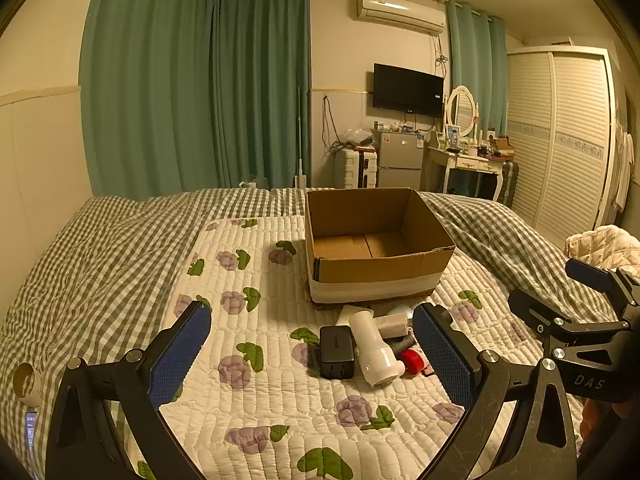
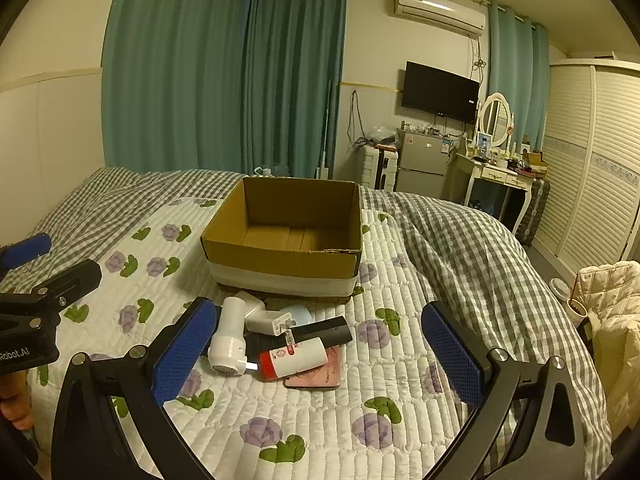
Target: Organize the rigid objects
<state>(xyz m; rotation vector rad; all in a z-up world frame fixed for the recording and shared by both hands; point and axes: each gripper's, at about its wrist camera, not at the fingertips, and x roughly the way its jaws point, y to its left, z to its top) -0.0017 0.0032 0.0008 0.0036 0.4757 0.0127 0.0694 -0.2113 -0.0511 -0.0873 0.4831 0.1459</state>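
Box: open brown cardboard box (image 1: 376, 244) with white band, upright, empty inside, centre of frame.
Pile: white hair dryer (image 2: 229, 340), black charger (image 1: 337, 352), red-capped white bottle (image 2: 294, 358), lying together just below the box.

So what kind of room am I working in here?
A bedroom, most likely. The cardboard box and the pile of small items sit on a bed with a checked duvet, and behind it stand a dressing table with a mirror and a louvred wardrobe.

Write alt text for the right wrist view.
An open right gripper hovers over small items piled on a floral quilt, including a white hair dryer and a red-capped bottle. An empty cardboard box sits just beyond.
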